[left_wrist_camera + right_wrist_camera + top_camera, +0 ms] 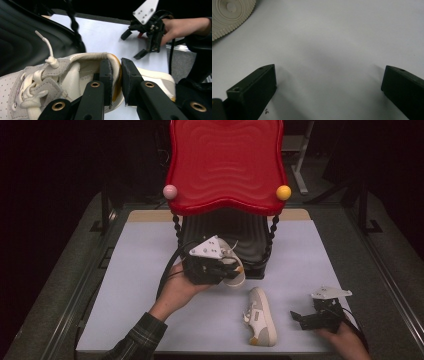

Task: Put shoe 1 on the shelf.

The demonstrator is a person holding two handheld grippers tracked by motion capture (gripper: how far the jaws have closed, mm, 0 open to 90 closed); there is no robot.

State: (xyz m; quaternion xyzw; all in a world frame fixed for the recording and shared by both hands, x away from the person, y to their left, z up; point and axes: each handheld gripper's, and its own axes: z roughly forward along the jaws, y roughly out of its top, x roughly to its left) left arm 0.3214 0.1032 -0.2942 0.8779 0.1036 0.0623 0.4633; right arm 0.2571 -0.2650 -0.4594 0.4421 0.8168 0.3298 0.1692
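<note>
The left gripper (231, 266) clamps the heel wall of a white shoe (62, 82) (one jaw inside, one outside), holding it above the table (140, 270) just before the red rack (225, 165). A second shoe (261, 316) lies on the table between the hands. The right gripper (300, 319) rests nearby, jaws wide apart.

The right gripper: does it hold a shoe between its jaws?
No, the right gripper has its jaws wide apart over the bare white table, with nothing between them.
</note>
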